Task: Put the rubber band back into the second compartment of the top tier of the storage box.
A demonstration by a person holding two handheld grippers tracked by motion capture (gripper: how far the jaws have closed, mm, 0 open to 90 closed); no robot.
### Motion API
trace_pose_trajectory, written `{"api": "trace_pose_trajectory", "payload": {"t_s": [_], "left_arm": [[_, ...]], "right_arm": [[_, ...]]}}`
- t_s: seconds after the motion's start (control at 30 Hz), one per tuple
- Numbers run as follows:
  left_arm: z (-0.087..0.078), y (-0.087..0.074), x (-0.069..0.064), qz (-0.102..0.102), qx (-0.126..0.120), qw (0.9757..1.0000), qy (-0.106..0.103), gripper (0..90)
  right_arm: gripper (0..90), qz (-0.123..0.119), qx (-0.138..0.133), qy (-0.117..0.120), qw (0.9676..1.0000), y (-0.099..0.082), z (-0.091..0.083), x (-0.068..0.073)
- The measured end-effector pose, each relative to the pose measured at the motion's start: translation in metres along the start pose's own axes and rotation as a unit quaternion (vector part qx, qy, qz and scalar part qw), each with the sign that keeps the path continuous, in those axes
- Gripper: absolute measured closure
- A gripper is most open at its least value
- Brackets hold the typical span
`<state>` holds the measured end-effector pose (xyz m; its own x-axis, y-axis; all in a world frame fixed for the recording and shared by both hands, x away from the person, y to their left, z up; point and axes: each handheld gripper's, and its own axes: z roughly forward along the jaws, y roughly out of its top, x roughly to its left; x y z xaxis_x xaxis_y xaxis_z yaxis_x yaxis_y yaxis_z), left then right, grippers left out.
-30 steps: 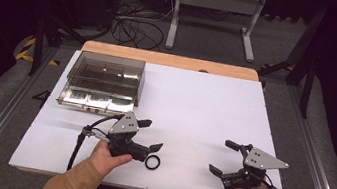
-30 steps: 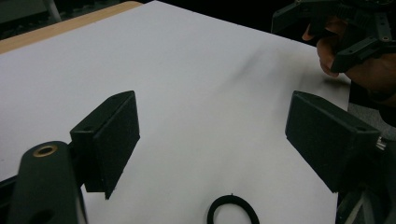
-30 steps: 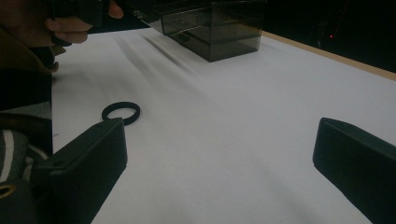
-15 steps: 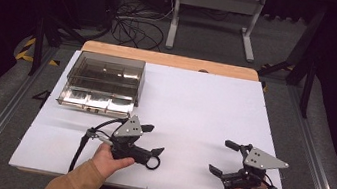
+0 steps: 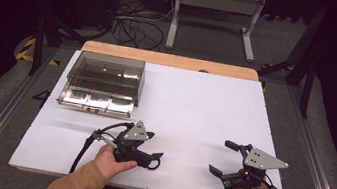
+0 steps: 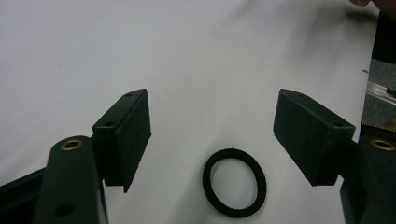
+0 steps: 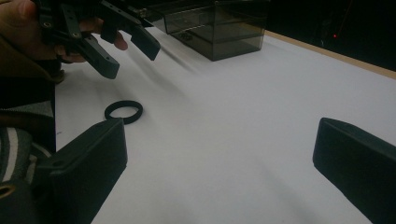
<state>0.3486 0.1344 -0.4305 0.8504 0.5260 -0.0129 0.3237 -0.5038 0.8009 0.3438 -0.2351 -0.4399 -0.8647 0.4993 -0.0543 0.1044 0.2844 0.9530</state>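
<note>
- Nearest the person, two hands come in from the bottom of the high view, each holding one two-jaw gripper.
- The left gripper (image 5: 151, 158) hangs just above a black rubber ring (image 6: 234, 189) lying flat on the white table (image 5: 204, 110). Its jaws are spread, have just been closing a little, and do not touch the ring, which lies on the table below the gap between them.
- The right gripper (image 5: 227, 160) rests well apart from the ring, near the front edge, jaws spread and holding nothing.
- The step in hand looks like picking up the ring. To do it well, I would lower the left gripper until the pads flank the ring's outer edge, keep them level with the table, and close slowly. A thin flat ring may slip or flip if pinched from too high.
- Farther back, on the left of the table, stands a smoky clear plastic box (image 5: 103, 82) with small compartments along its front. What lies inside is too small to tell.
- Count: one ring, one box, two grippers, one table.
</note>
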Motion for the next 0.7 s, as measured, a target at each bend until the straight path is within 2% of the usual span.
{"api": "trace_pose_trajectory", "payload": {"t_s": [0.3,0.7], "left_arm": [[0.005,-0.004,0.004,-0.019,0.039,0.999,-0.006,33.5],[0.011,-0.006,0.004,-0.024,0.087,0.9958,-0.011,38.8]], "right_arm": [[3.5,0.0,0.001,0.001,1.0,0.0,0.0,0.0],[3.6,0.0,0.003,0.003,1.0,0.0,0.001,0.0]]}}
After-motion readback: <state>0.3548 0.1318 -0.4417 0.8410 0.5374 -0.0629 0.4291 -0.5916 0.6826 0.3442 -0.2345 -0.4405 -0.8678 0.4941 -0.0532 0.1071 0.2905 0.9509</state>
